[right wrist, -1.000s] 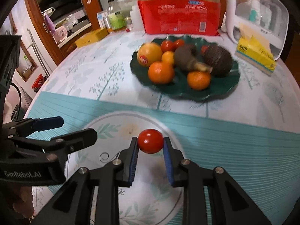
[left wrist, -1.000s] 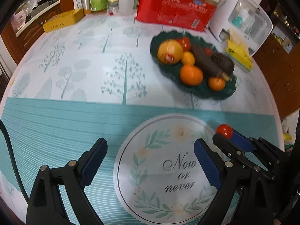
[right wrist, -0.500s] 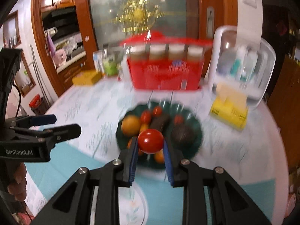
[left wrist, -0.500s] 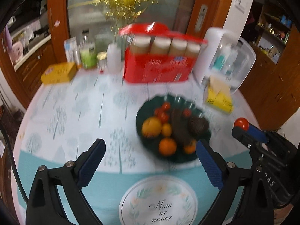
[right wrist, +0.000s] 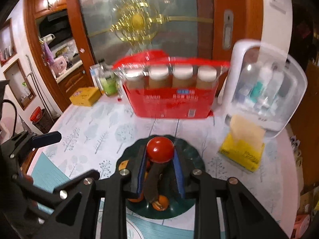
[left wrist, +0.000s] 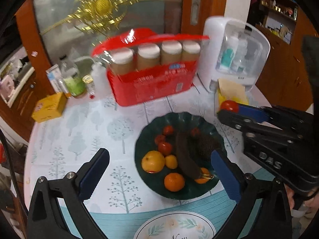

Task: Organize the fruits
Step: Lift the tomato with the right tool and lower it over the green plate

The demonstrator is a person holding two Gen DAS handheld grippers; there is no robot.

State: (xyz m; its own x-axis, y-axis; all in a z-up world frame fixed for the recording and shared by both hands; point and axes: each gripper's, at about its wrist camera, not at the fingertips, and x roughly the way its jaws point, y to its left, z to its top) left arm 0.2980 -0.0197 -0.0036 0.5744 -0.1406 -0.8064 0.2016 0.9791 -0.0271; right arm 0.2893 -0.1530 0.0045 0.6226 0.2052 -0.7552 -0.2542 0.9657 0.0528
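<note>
My right gripper point(right wrist: 159, 153) is shut on a small red tomato point(right wrist: 160, 152) and hangs above the dark green fruit plate point(right wrist: 191, 151). From the left wrist, that gripper point(left wrist: 229, 110) and its tomato point(left wrist: 229, 106) show at the plate's right. The plate point(left wrist: 179, 119) holds a large yellow-orange fruit point(left wrist: 153, 161), an orange point(left wrist: 174, 181), a dark banana point(left wrist: 185, 159), a dark rough fruit point(left wrist: 205, 145) and small tomatoes point(left wrist: 165, 148). My left gripper point(left wrist: 159, 155) is high over the plate's near side, its jaws opening with nothing between them.
Behind the plate stand a red pack of jars point(left wrist: 153, 85), a white box with a clear lid point(left wrist: 237, 57), a yellow tissue pack point(right wrist: 242, 153), bottles point(left wrist: 72, 77) and a yellow box point(left wrist: 49, 107). A round placemat point(left wrist: 175, 227) lies at the near edge.
Both grippers have risen and moved toward the plate. The right one carried the tomato from over the placemat to above the plate. The left jaws spread a little wider.
</note>
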